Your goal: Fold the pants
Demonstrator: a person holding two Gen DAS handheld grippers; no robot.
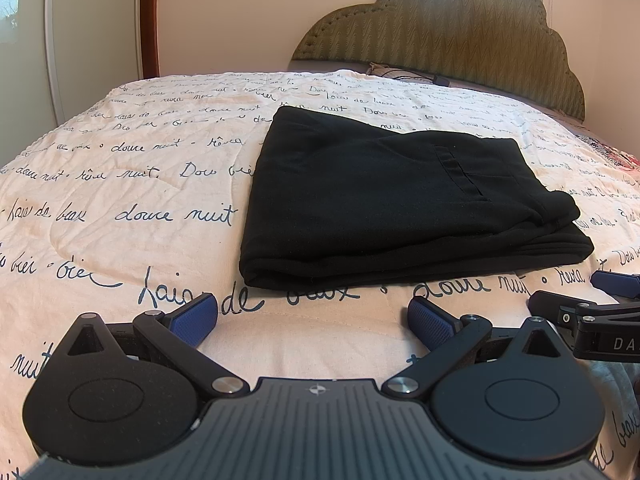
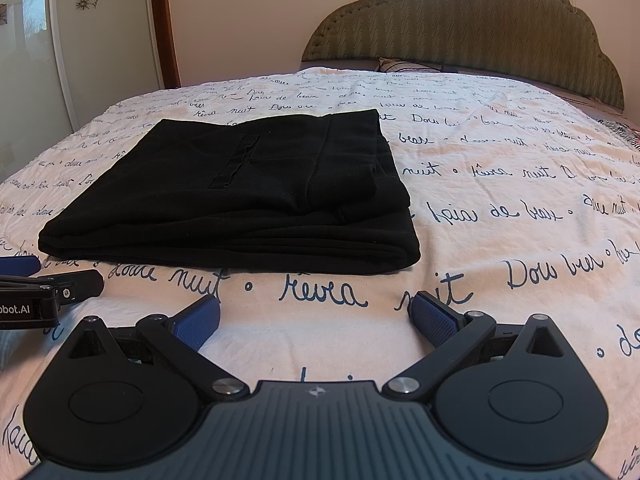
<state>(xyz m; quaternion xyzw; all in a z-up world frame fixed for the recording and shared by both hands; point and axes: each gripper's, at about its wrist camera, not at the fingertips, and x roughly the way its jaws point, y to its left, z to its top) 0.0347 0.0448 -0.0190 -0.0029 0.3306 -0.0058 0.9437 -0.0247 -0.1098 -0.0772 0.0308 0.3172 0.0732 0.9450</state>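
Black pants [image 1: 384, 196] lie folded into a thick rectangle on the bed, with a back pocket facing up; they also show in the right wrist view [image 2: 248, 196]. My left gripper [image 1: 312, 318] is open and empty, a little in front of the pants' near edge. My right gripper [image 2: 314, 316] is open and empty, in front of the pants' near right corner. Each gripper's tip shows in the other's view: the right one [image 1: 576, 300] at the right edge, the left one [image 2: 40, 280] at the left edge.
The bed is covered by a pale pink quilt [image 1: 120, 184] with dark handwritten script. A green padded headboard [image 1: 460, 36] stands at the far end with a pillow [image 2: 404, 65] below it. A wardrobe door [image 2: 100, 40] stands far left.
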